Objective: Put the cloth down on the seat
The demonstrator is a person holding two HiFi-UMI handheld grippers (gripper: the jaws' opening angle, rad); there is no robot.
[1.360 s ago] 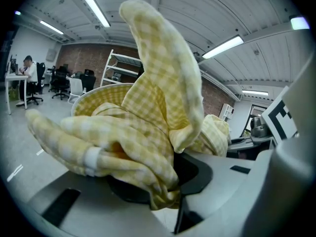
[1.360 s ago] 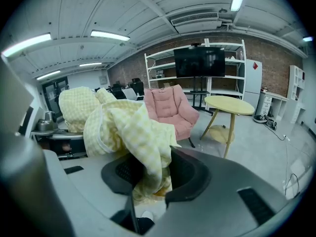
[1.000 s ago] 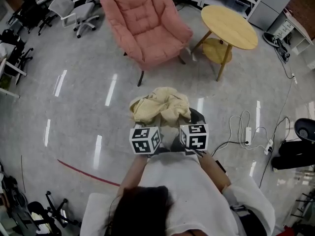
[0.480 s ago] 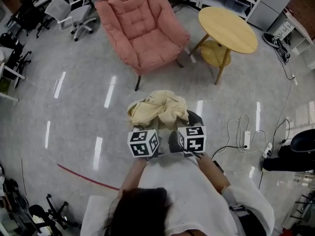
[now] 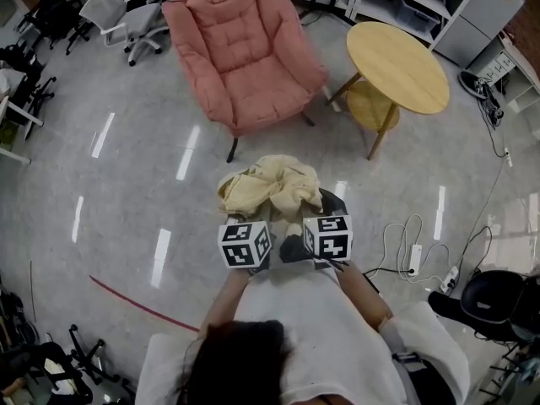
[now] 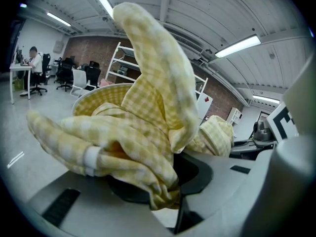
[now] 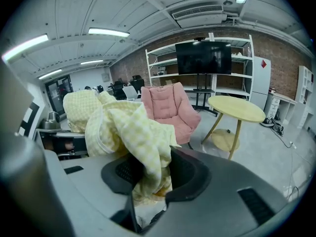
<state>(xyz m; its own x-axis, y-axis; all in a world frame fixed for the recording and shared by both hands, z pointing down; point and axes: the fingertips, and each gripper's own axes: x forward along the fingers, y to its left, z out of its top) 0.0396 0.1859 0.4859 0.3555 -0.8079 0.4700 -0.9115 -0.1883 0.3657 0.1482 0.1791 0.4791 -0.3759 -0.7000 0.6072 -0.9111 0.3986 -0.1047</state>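
You stand on a glossy grey floor in an open office, with a brick wall and white shelving at the far end. A pink padded armchair is ahead of you. Its seat cushion is bare and faces you. A round wooden table stands just to its right, and white office chairs sit well off to its left. A white cable with a power strip lies on the floor at your right, and a thin red line crosses the floor at your left.

Your two grippers are side by side in front of your body. Between them you carry the yellow checked cloth in a loose bundle above the floor, short of the armchair and apart from it.

Your left gripper pinches a thick fold of the cloth between its dark pads. The rest billows up and over the jaws. Your right gripper clamps another fold, which hangs down through the gap between its pads. In that gripper's view the armchair and the table show beyond the cloth, with a dark screen on a stand behind them.
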